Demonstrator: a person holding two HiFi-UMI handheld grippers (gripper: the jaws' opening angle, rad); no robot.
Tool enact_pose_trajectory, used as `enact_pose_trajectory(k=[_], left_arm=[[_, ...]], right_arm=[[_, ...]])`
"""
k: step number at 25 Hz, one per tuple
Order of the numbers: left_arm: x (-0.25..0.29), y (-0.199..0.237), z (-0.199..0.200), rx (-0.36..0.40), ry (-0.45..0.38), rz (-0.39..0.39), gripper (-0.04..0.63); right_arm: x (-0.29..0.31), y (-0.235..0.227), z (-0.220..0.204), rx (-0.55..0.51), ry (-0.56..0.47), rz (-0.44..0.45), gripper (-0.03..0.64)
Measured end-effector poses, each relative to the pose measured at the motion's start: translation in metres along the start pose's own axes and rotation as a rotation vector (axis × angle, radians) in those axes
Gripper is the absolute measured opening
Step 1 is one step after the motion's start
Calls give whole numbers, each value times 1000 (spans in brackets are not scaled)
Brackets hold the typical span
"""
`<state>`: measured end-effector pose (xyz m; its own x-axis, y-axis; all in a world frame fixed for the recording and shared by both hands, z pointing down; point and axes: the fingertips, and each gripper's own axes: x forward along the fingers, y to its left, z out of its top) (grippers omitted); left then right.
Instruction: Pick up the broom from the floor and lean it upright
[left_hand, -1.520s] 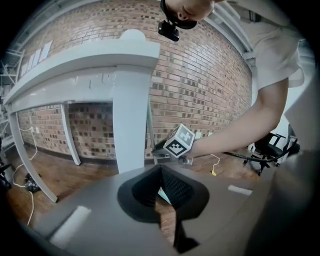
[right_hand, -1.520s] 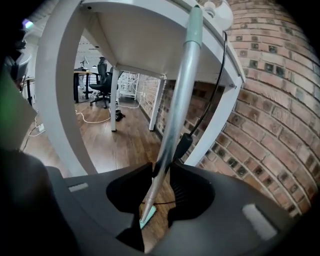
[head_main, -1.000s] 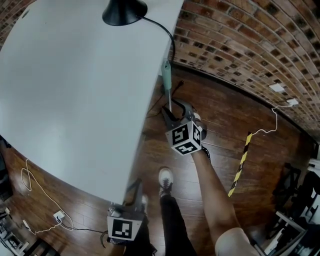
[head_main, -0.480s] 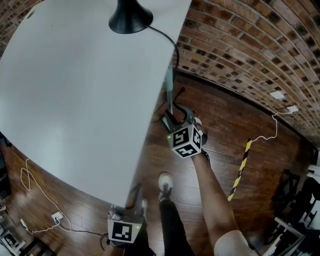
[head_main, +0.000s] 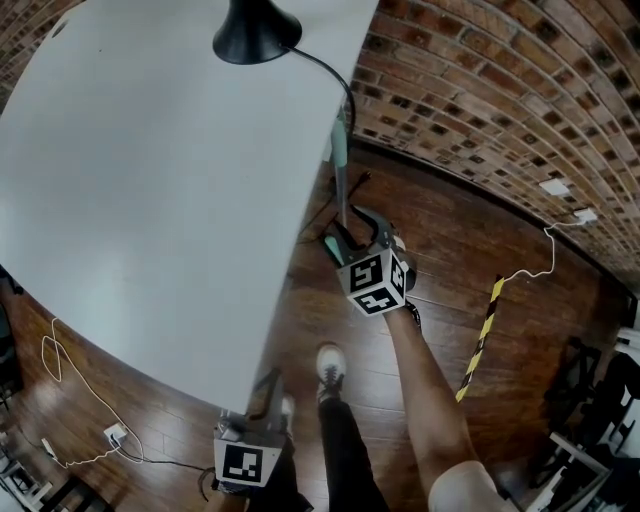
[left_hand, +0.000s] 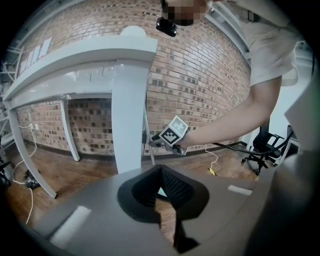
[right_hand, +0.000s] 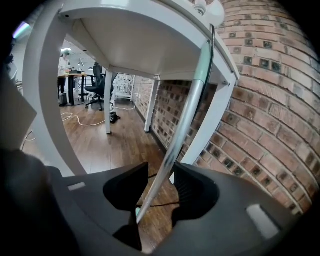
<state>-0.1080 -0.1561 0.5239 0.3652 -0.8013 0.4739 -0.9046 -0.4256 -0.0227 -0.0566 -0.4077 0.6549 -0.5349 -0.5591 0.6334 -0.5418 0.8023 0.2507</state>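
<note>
White table (head_main: 150, 180) fills the head view from 8 to 12 o'clock. Brick wall (head_main: 480, 90) runs 12 to 3 o'clock. Dark wood floor (head_main: 480, 230) takes the band between them and everything below.

The person's forearm (head_main: 425, 385) comes in from 5 o'clock toward centre. One shoe (head_main: 331, 357) sits just under centre.

Broom (head_main: 340, 160) is off the floor and near upright. The shaft rises at 12 o'clock from the right gripper, and its pale green grip reaches the table edge by the wall. In the right gripper view the broom (right_hand: 182, 125) slants up toward 1 o'clock and its top end meets the table corner. Broom head is not visible.

Black lamp (head_main: 250, 30) stands on the table at 12 o'clock, its cable arcing over the edge above the broom.

Right gripper (head_main: 352, 226) is just right of centre. Its jaws have just been opening and stand about as wide as they go. In its own view (right_hand: 161, 172) the shaft runs between them close to the right jaw with a clear gap on the left, so there is no clamp.

Left gripper (head_main: 270, 382) is low at 7 o'clock under the table edge. In its view (left_hand: 160, 170) the jaw tips meet with nothing in them.

Black-and-yellow strip (head_main: 482, 325) lies on the floor at 4 o'clock. White cable (head_main: 75, 385) loops at 8 o'clock.
</note>
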Motion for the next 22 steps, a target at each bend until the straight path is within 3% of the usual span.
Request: enact_pose_trajectory(k=[3, 4, 6, 8, 15, 22], left_arm=[[0, 0, -7, -157, 24, 47, 2], [0, -1, -8, -164, 27, 47, 2], [2, -3, -2, -58, 12, 12, 2], [4, -3, 1, -15, 1, 2, 2], [4, -11, 9, 2, 4, -16, 2], [-31, -22, 56, 55, -31, -44, 2]], right_arm=[[-2, -2, -2, 7, -2, -4, 176], [-3, -2, -3, 10, -3, -6, 176], [-7, -2, -5, 21, -6, -13, 175], [-12, -4, -9, 35, -7, -30, 169], [-49, -3, -37, 76, 13, -130, 14], [-135, -5, -28, 240, -19, -229, 14]])
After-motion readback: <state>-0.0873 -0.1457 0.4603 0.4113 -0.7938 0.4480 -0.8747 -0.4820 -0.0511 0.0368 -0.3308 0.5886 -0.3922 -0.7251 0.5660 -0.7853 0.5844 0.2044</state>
